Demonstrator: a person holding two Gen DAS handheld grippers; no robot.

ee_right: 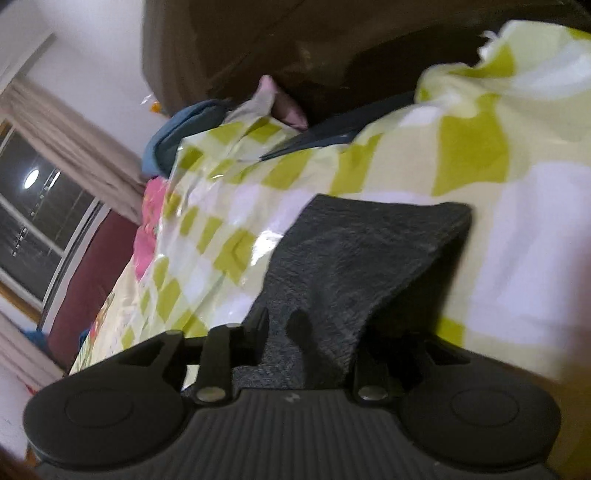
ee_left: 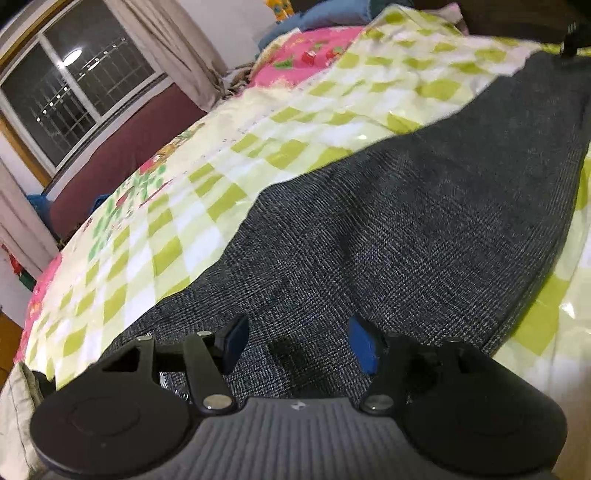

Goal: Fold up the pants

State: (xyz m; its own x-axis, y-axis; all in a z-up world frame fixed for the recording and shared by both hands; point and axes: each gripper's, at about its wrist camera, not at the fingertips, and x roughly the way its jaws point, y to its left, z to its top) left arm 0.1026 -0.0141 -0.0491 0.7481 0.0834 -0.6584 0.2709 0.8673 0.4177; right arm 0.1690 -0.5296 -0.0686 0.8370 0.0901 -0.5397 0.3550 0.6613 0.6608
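Observation:
Dark grey woven pants (ee_left: 388, 221) lie spread on a green-and-white checked bed cover (ee_left: 258, 147). My left gripper (ee_left: 299, 343) hovers low over the near part of the pants, its blue-padded fingers (ee_left: 364, 345) apart with nothing between them. In the right wrist view, a raised end of the pants (ee_right: 351, 258) runs down between the black fingers (ee_right: 260, 332) of my right gripper (ee_right: 314, 350). The cloth fills the gap and hides the right fingertip. The view is blurred.
The bed cover (ee_right: 498, 184) has a pink patterned section (ee_left: 310, 55). A blue cloth (ee_left: 332, 14) and a dark headboard (ee_right: 295, 44) sit at the far end. A window (ee_left: 74, 92) with curtains and a dark red wall stand to the left.

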